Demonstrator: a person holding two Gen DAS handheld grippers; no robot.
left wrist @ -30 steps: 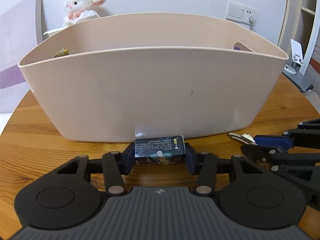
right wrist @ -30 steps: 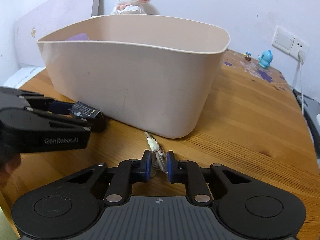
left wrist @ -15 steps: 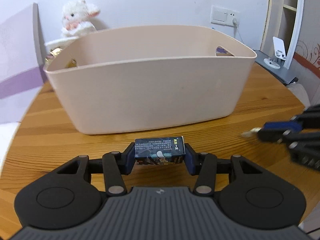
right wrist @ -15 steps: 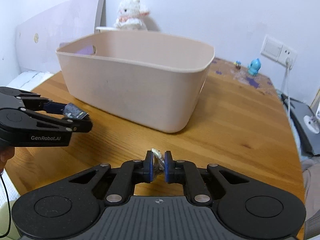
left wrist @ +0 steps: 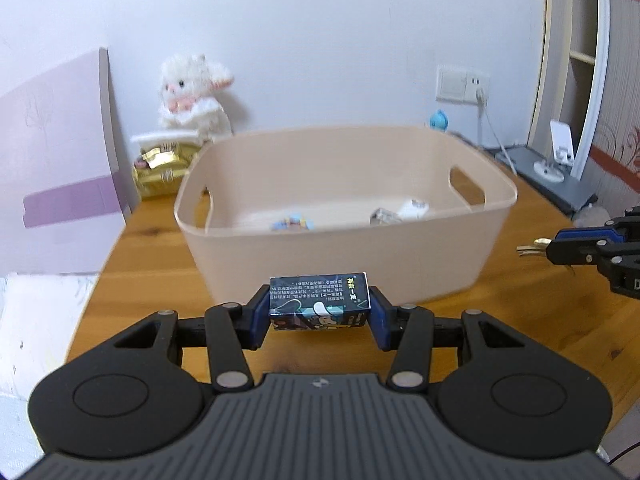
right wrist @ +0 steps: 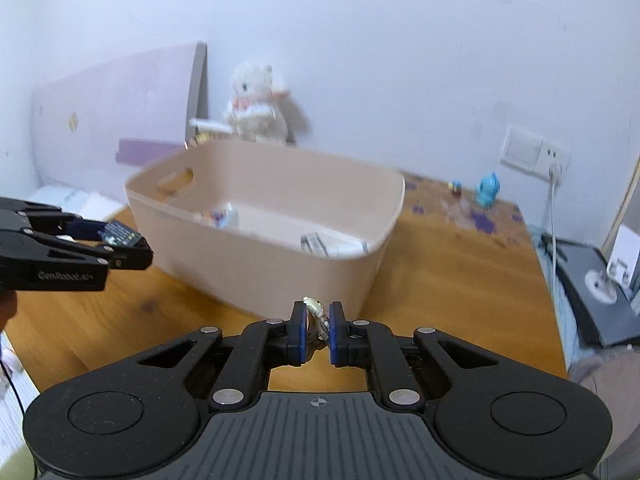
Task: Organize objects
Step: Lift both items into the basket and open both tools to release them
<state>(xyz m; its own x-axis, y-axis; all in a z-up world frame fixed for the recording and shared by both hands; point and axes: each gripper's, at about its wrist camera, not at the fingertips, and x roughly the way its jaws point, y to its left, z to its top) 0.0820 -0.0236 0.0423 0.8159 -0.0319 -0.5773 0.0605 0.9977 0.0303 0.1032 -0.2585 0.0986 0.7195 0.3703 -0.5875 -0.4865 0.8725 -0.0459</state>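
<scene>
A beige plastic bin (left wrist: 400,256) with handle cutouts stands on the round wooden table (left wrist: 144,248); it also shows in the right wrist view (right wrist: 280,272). Small items lie on its floor. My left gripper (left wrist: 319,312) is shut on a small dark printed box (left wrist: 319,300), held in the air in front of the bin's near wall; the box also shows in the right wrist view (right wrist: 120,234). My right gripper (right wrist: 318,326) is shut on a small keychain-like trinket (right wrist: 316,314), held above the table to the bin's right; the trinket also shows in the left wrist view (left wrist: 530,248).
A white plush lamb (left wrist: 192,96) and a gold packet (left wrist: 160,168) sit behind the bin. A blue figurine (right wrist: 488,190) stands near the wall socket (right wrist: 532,154). A dark side shelf (right wrist: 596,292) with a white stand is at the right. A pink board (left wrist: 52,140) leans at the left.
Both grippers have risen and pulled back from the bin with their objects still held. The bin's inside has come into view.
</scene>
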